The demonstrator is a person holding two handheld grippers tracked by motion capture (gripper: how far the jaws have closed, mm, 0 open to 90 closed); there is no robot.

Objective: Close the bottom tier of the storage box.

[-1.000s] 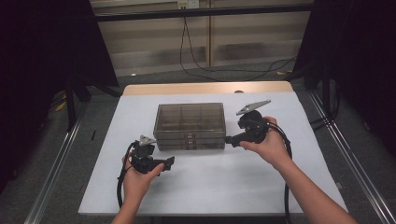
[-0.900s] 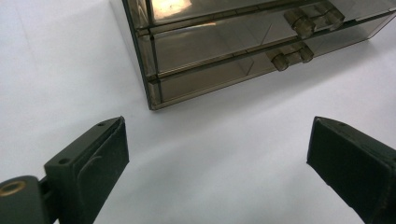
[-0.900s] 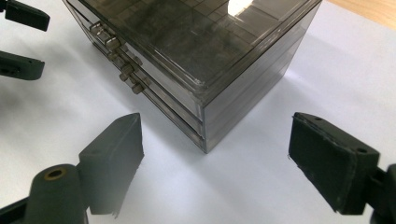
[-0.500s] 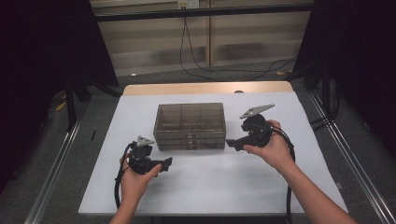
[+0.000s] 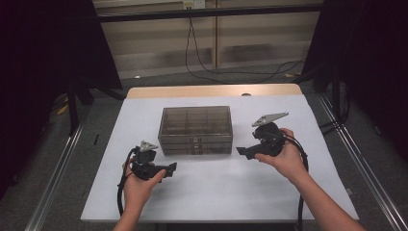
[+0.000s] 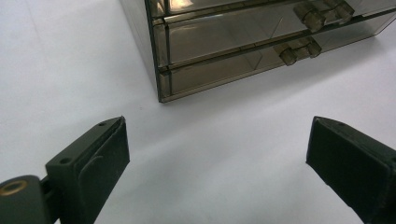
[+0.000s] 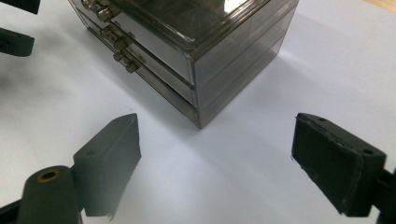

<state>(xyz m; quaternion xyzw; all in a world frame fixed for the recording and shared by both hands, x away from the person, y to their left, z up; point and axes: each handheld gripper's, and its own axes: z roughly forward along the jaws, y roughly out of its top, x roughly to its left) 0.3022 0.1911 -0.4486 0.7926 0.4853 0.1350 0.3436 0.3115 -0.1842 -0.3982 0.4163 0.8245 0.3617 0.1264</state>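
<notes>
A smoky transparent drawer box (image 5: 195, 130) stands mid-table with its small handles (image 6: 303, 44) facing the person; its drawers look closed. My left gripper (image 5: 169, 169) is held near the box's front left corner (image 6: 161, 91), jaws wide apart and empty (image 6: 219, 158). My right gripper (image 5: 243, 152) hovers just off the box's front right corner (image 7: 198, 116), also open with nothing between its jaws (image 7: 217, 163). In the right gripper view the left gripper's black jaw tips (image 7: 16, 39) show at the top left.
The white tabletop (image 5: 216, 192) lies bare in front of the box. A wooden strip (image 5: 211, 90) runs along its far edge. Cables (image 5: 216, 67) trail on the floor behind, and metal rails (image 5: 57, 168) flank both sides of the table.
My right gripper has drifted slightly right and toward the person, away from the box's side. The left gripper has edged a little toward the person. Both remain open.
</notes>
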